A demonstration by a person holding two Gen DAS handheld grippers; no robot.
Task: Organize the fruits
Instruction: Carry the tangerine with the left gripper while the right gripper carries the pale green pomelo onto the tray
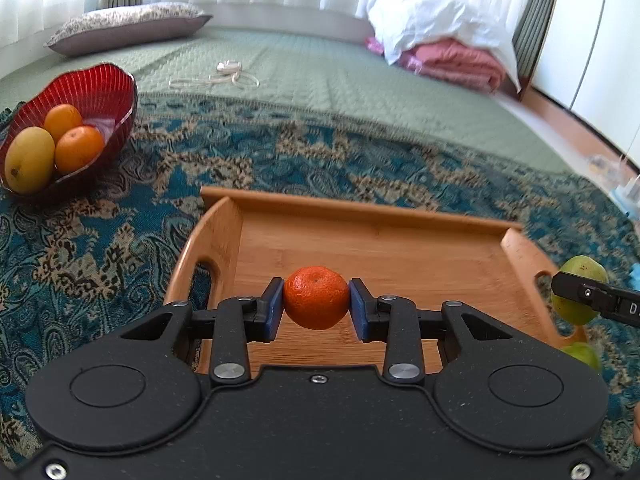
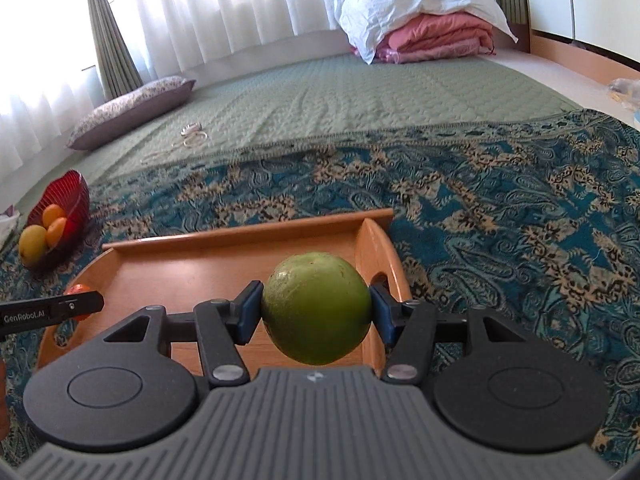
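Patterned teal cloth (image 1: 100, 240) covers the near part of a bed, with a green quilt (image 1: 320, 68) beyond it and white curtains (image 2: 240, 8) behind. At the far left a pillow (image 1: 128, 26) lies on the quilt, and nearer, a red bowl (image 1: 100, 84) sits on the cloth holding a mango (image 1: 29, 159) and two oranges (image 1: 78, 148). A coiled cable (image 1: 228, 76) lies on the quilt further right. In the middle stands a wooden tray (image 1: 360, 208) with cut-out handles. Over its left part the left gripper (image 1: 316, 304) is clamped on a mandarin (image 1: 316, 298), the blue pads pressing both its sides. Over the tray's right end the right gripper (image 2: 316, 312) grips a green fruit (image 2: 316, 312) the same way, held clear of the tray floor. Another green fruit (image 1: 584, 354) shows just beside the tray's right edge. At the far right, folded pink bedding (image 2: 440, 38) lies under a white pillow (image 2: 416, 0).
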